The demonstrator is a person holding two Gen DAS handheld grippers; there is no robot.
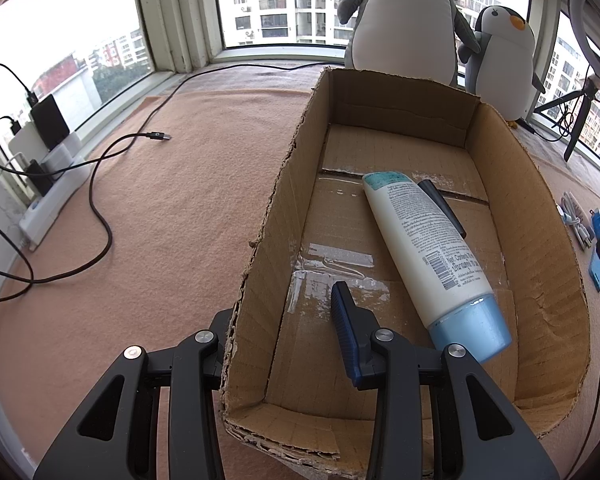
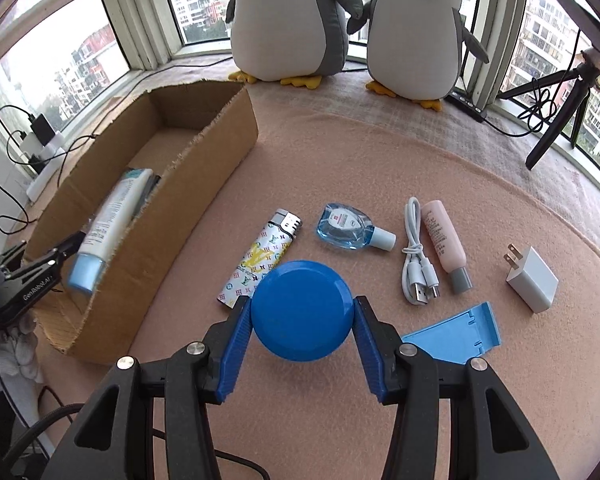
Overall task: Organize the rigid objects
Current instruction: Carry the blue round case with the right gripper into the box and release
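Observation:
My right gripper (image 2: 302,300) is shut on a blue round tin (image 2: 300,320), with both blue pads pressed against its sides, and holds it just above the peach mat. The tin covers one end of a patterned lighter (image 2: 266,252). To the left stands an open cardboard box (image 2: 204,152) holding a white bottle (image 1: 428,248) with a blue cap and a black pen-like thing (image 1: 444,208). My left gripper (image 1: 284,300) straddles the box's left wall (image 1: 284,184) near the front corner. One finger is inside, the other hidden outside, and the jaws are shut on that wall.
On the mat right of the tin lie a small clear blue bottle (image 2: 344,228), a white USB cable (image 2: 416,256), a pink tube (image 2: 444,240), a white charger plug (image 2: 532,276) and a light blue stand (image 2: 456,334). Two plush penguins (image 2: 288,16) and a tripod (image 2: 560,120) stand by the windows.

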